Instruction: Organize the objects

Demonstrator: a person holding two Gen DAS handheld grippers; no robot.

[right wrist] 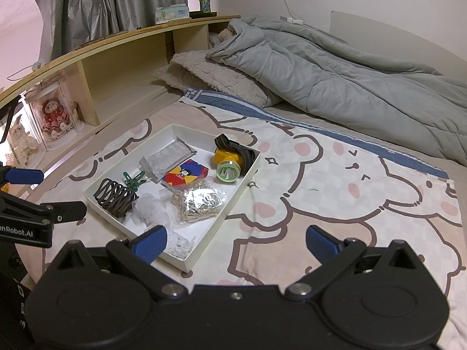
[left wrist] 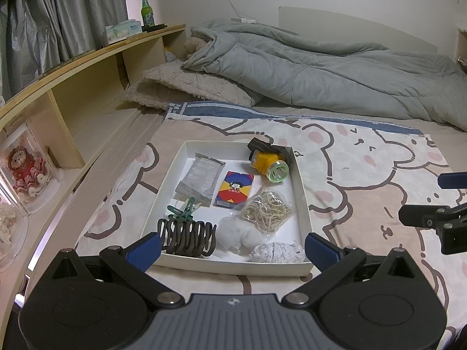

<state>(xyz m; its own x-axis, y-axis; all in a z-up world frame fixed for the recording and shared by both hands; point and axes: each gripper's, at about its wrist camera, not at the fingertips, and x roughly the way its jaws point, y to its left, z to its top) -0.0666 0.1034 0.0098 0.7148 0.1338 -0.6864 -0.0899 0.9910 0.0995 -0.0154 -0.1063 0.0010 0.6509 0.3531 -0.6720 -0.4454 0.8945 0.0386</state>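
Left hand-held gripper (left wrist: 233, 250) jaws spread wide and empty, right hand-held gripper (right wrist: 235, 243) likewise, held side by side

Rumpled grey quilt (left wrist: 321, 70) at bed head; green glass bottle (left wrist: 147, 11), tissue box (left wrist: 124, 29) on wooden shelf (right wrist: 122, 36); red doll (right wrist: 55, 116), seemingly boxed.

white tray (left wrist: 303, 192), yellow headlamp (left wrist: 264, 162), grey quilt (left wrist: 321, 67)

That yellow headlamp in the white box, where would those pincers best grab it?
Probably across the yellow body of the headlamp, coming down from above. It lies on its side with the green lens pointing toward the camera; the body looks narrow enough for open jaws, while the strap behind is loose and would slip.
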